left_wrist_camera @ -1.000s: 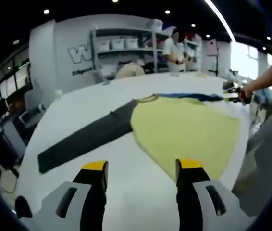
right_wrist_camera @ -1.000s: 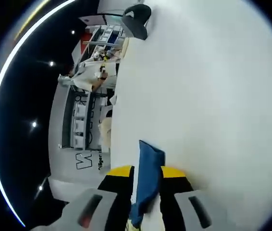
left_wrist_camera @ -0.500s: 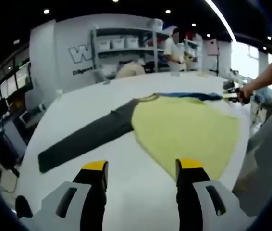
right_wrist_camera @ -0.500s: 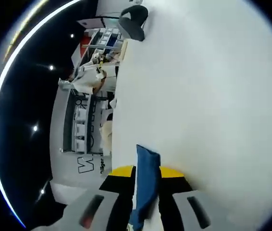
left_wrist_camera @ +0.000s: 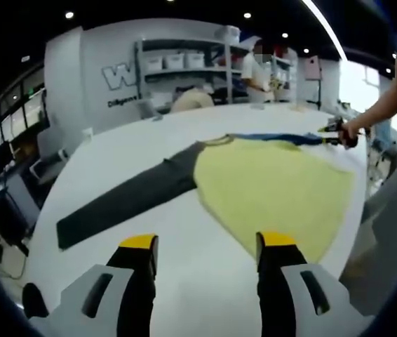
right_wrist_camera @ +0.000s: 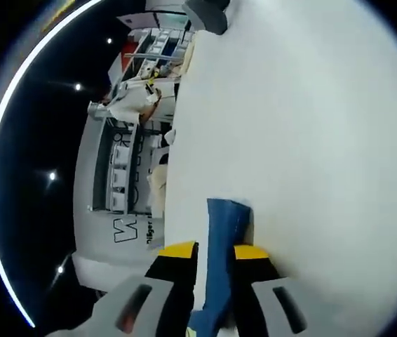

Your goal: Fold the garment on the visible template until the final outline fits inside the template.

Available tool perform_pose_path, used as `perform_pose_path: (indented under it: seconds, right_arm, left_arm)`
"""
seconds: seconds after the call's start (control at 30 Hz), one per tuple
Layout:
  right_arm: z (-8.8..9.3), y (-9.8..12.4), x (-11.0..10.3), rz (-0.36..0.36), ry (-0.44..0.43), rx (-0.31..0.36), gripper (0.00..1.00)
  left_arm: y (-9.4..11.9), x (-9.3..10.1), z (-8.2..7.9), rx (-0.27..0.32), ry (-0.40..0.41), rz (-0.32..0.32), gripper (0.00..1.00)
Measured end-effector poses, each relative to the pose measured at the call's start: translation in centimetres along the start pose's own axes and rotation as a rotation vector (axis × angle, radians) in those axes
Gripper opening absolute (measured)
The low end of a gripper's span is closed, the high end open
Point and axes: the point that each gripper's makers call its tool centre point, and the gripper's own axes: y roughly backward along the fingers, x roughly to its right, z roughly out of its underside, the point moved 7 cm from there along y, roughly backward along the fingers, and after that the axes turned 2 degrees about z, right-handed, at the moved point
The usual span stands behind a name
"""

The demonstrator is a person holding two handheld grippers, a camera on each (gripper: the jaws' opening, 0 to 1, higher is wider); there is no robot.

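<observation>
Our left tool hovers spread above the white surface, near the yellow shirt lying flat. Our right tool pinches its blue sleeve, apparently at the cuff.

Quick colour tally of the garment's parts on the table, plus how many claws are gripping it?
Yellow body: 1
Dark grey sleeve: 1
Blue sleeve: 1
Claws gripping: 1, the right claw on the blue sleeve; left claw open
Garment parts total: 3
</observation>
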Motion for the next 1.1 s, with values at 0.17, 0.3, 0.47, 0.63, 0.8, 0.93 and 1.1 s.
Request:
perform_pose_path:
  seconds: [0.17,0.3,0.47,0.63,0.8,0.93,1.1]
  right_arm:
    - [-1.7,-0.5,-0.1,-0.002,0.028,0.055,0.0]
    - [-0.8,-0.8,-1.1,-0.01,0.039,0.031,0.0]
    - [-2.1,-2.0,-4.2,-0.137,-0.038,0.096,0.0]
    - [-2.2,-1.8,-6.8,-0.228,-0.074,0.099,0.0]
    - [-1.6,-1.3,-7.6,-0.258,-0.075,0.099,0.0]
    - [-1.5,-1.3,-7.2,-0.23,-0.073,0.097,0.0]
    - [-0.1,0.2,-9.6,-0.355,-0.17,0.191,0.0]
  left_arm:
    - [0.0,0.1,0.0,-0.006,-0.001,0.0,0.58]
    - [0.0,0.1,0.1,-0.011,0.0,-0.001,0.58]
    - [-0.1,0.2,0.1,-0.016,-0.002,0.002,0.58]
    - [-0.1,0.2,0.1,-0.014,-0.004,0.004,0.59]
    - [-0.1,0.2,0.1,-0.011,-0.007,0.008,0.59]
    - [-0.1,0.2,0.0,-0.009,-0.009,0.009,0.59]
    - [0.0,0.2,-0.3,0.003,-0.009,0.004,0.59]
